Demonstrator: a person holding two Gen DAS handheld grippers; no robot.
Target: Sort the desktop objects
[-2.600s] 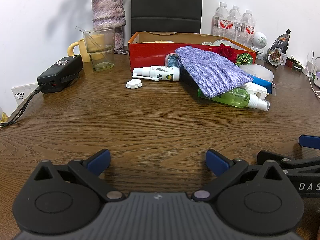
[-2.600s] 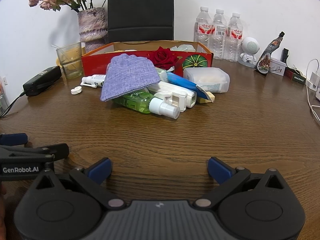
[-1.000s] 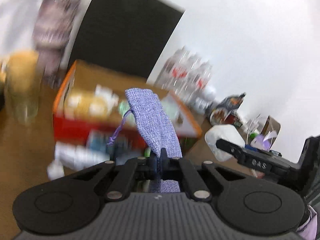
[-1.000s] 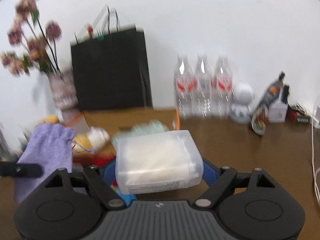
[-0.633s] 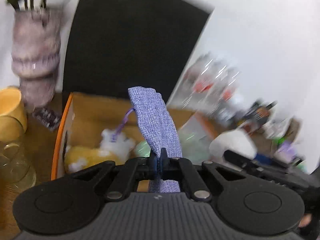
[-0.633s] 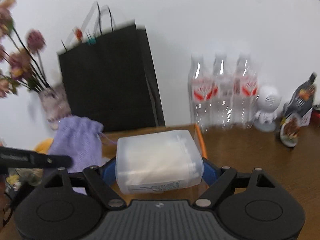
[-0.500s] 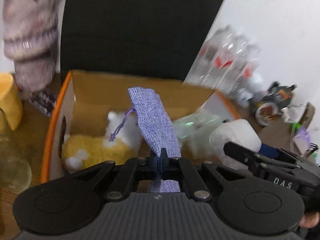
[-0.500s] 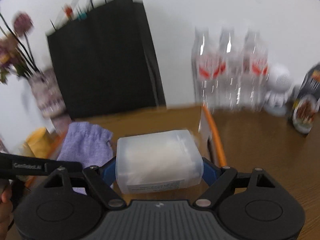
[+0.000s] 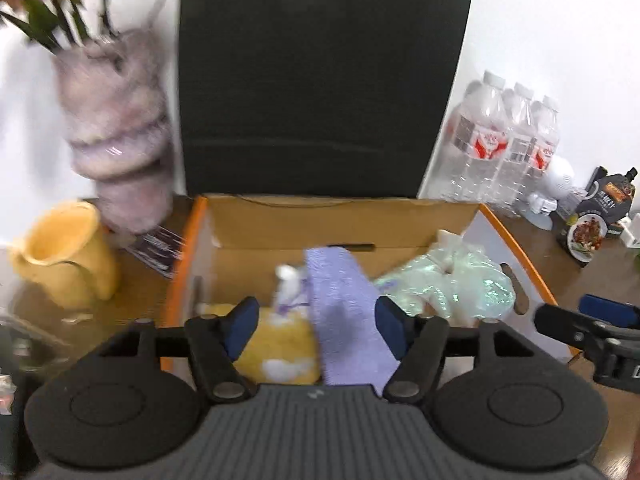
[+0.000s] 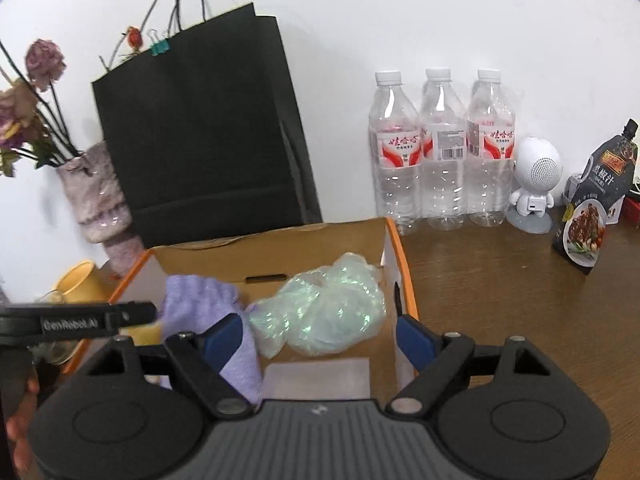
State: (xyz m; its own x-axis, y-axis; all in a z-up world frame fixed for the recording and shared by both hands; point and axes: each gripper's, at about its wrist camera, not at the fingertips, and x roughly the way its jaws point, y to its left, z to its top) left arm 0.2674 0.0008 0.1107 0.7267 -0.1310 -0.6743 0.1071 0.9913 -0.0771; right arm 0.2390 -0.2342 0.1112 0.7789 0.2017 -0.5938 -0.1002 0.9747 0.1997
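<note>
Both grippers hover over the open orange-rimmed cardboard box (image 9: 332, 220), which also shows in the right wrist view (image 10: 394, 240). My left gripper (image 9: 316, 322) is open; the purple cloth pouch (image 9: 344, 312) hangs blurred between its fingers, over a yellow plush toy (image 9: 276, 344). My right gripper (image 10: 320, 334) is open and empty; the clear plastic container (image 10: 318, 374) lies in the box below it. The pouch (image 10: 200, 300) and a crumpled iridescent bag (image 10: 328, 312) are in the box.
A black paper bag (image 10: 208, 132) stands behind the box. A vase (image 9: 116, 144) and yellow mug (image 9: 64, 252) are to the left. Three water bottles (image 10: 442, 148), a white robot speaker (image 10: 536, 184) and a sauce pouch (image 10: 592, 208) stand on the wooden table to the right.
Both grippers have opened. The left let go of the purple pouch, which drops into the box. The right let go of the clear container, which now lies in the box.
</note>
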